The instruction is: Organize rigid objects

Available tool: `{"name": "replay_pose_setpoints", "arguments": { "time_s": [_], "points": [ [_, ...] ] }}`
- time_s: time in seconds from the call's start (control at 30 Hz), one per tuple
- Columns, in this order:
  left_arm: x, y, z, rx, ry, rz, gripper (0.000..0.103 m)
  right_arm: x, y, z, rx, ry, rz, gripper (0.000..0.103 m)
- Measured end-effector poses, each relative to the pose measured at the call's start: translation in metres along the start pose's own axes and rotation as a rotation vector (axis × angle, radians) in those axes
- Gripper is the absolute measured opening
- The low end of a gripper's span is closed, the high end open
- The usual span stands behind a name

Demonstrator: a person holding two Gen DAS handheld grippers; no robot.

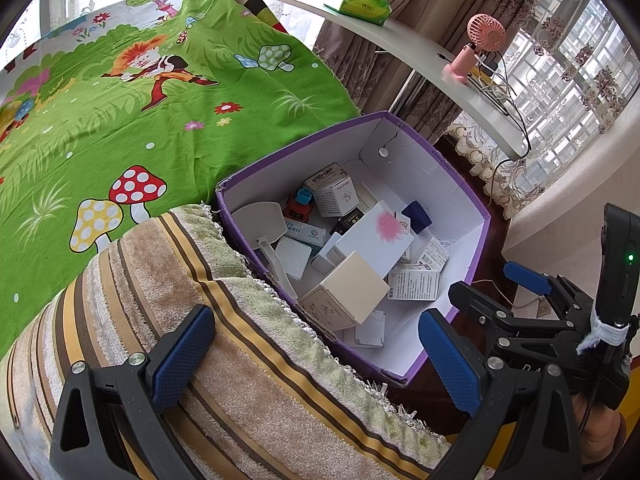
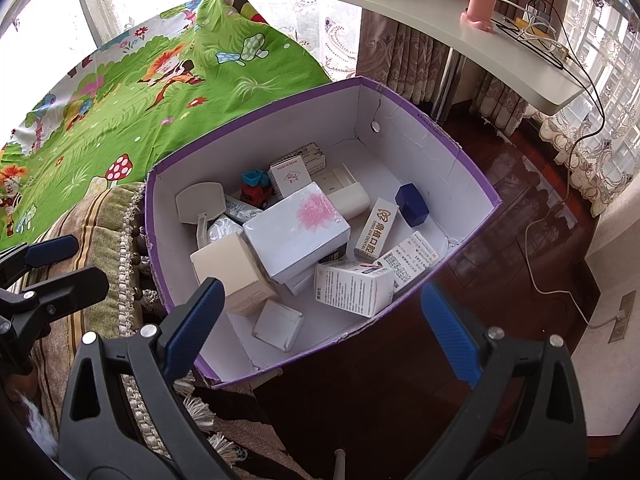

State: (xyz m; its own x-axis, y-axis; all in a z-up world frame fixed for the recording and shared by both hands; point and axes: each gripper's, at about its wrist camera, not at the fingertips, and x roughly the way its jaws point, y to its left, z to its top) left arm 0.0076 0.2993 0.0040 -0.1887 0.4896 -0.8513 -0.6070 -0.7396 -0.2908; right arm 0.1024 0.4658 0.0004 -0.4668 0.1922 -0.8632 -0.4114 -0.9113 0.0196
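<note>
Both claws (left point(image 1: 316, 360), right point(image 2: 320, 332)) gape, empty, above the purple box point(image 2: 460, 152).

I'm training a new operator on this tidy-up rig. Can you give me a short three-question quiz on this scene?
1. True or false: both grippers, left gripper and right gripper, are open and hold nothing.
2. What colour is the outside of the box?
3. The pink fan stands on: A) the bed, B) the white shelf, C) the floor.

Key: 1 true; 2 purple; 3 B.
</note>
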Motion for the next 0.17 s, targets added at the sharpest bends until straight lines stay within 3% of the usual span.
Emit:
{"name": "replay_pose_setpoints", "arguments": {
  "time_s": [0.17],
  "points": [
    [0.0012,-0.0018,0.0001,0.022,0.003,0.015,0.103,0.0006,0.0000,-0.0013,0.001,0.003,0.002,0.100]
  ]
}}
